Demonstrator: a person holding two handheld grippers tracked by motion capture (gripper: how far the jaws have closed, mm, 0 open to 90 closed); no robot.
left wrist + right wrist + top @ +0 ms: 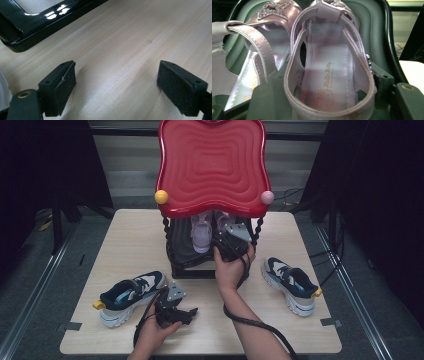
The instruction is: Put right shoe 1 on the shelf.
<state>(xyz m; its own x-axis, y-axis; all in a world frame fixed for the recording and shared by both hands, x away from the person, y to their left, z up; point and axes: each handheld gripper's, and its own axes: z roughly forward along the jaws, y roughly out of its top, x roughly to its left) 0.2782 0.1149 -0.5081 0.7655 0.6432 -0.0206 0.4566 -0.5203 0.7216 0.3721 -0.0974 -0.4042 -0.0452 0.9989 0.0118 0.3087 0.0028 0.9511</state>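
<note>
The right lilac sandal (329, 75) sits nearest in the right gripper view, its heel loop between the jaws of the right claw (225, 237), one black pad beside each side of the heel. Whether those pads press on it or stand just off it cannot be told. A second lilac sandal (257, 50) lies just beside it on the left, both on the dark lower shelf (372, 32) of a small shoe rack (212, 165) with a glossy red wavy top, a yellow ball and a pink ball at its front corners.

The rack stands at the far middle of a pale wooden table (130, 235). Around the table the room is dark, with black drapes at both sides, a grey floor and cables on it.

The left claw (175, 312) rests low over bare wood near the table's front edge, released, jaws wide apart with nothing between them, the rack's black base (30, 27) ahead of it.

Counted: two sandals on the rack, and two navy, white and beige sneakers on the table, one (131, 295) just left of the left claw, one (291, 284) right of the rack.
</note>
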